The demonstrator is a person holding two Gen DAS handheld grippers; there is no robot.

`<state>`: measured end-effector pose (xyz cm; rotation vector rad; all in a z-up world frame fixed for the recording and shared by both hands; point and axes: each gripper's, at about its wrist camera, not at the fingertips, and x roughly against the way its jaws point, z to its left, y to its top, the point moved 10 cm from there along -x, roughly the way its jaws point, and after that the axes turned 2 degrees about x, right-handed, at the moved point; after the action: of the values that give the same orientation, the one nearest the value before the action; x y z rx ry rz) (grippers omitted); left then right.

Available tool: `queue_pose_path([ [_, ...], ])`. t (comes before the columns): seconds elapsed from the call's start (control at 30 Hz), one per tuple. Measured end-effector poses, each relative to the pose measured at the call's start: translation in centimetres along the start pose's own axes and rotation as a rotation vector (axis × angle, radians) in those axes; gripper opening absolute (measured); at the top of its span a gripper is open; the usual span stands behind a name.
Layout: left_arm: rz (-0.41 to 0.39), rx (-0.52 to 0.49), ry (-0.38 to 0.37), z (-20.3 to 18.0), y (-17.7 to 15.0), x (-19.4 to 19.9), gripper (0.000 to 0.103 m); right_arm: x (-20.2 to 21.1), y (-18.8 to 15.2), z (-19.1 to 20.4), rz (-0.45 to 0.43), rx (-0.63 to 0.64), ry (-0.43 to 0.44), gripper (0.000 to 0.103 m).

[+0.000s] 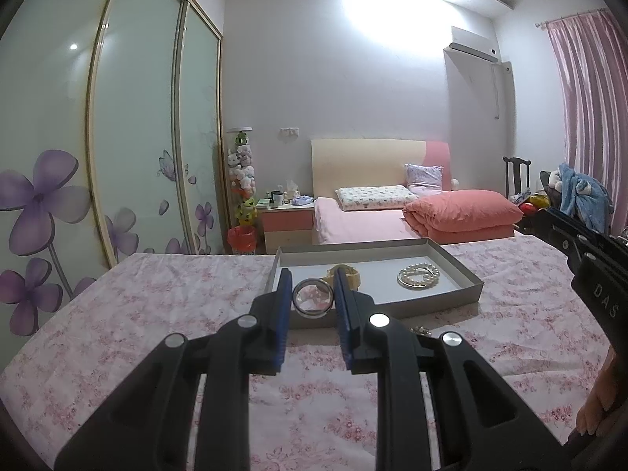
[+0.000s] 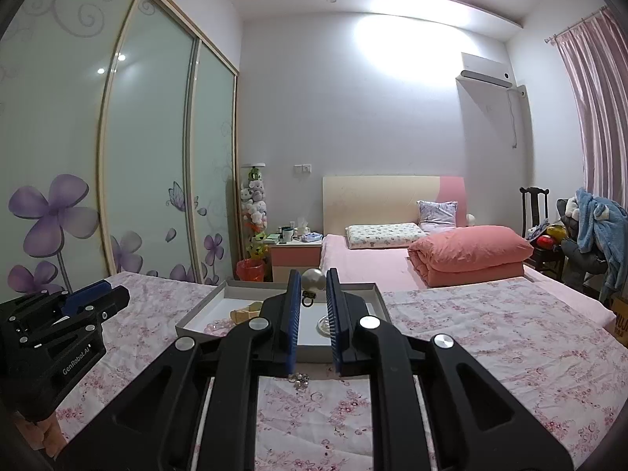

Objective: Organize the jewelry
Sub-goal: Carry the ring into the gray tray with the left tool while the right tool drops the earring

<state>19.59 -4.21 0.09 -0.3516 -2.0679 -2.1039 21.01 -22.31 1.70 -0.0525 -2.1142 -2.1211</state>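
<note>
In the left wrist view, the left gripper reaches level toward frame centre, its blue pads narrowly parted and pinching a clear bangle held upright, ring face toward the camera, above the near wall of the grey tray; a pearl bracelet lies flat at the tray's right. In the right wrist view, the right gripper points forward at centre, pads narrowly parted around a pearl pendant, pearl uppermost and clasp hanging straight down, over the tray; whether the pads touch it is unclear.

Clear bangle, gold watch, pearl bracelet in grey tray
</note>
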Motion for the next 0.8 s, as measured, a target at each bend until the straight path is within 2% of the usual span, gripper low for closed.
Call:
queue_pose_path([
  [0.63,0.001,0.01,0.01,0.5,0.1,-0.4,0.022,-0.2,-0.2,-0.2,0.001,0.005,-0.004,0.014],
  [0.8,0.016,0.03,0.001,0.9,0.6,-1.7,0.022,-1.6,0.6,-0.4,-0.011,0.014,-0.009,0.014],
])
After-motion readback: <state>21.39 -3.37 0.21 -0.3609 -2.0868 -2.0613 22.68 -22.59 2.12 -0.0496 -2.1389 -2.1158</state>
